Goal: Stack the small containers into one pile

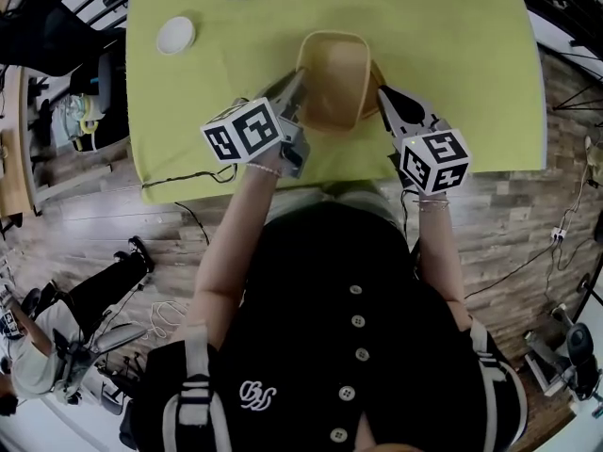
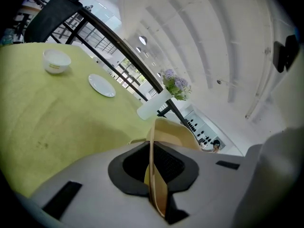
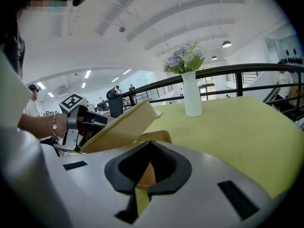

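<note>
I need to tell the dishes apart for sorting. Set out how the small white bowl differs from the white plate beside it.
The bowl is deep with raised walls; the plate is flat and shallow. The bowl is smaller across than the plate. In the head view the bowl lies nearer the green cloth's left edge, the plate nearer its middle. Both are white, round and right way up on that cloth.

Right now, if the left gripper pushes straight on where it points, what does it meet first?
The tan container: the jaws of the left gripper are clamped on its wall, so it meets that at once. Beyond it, likely the white vase; depth is unclear.
</note>
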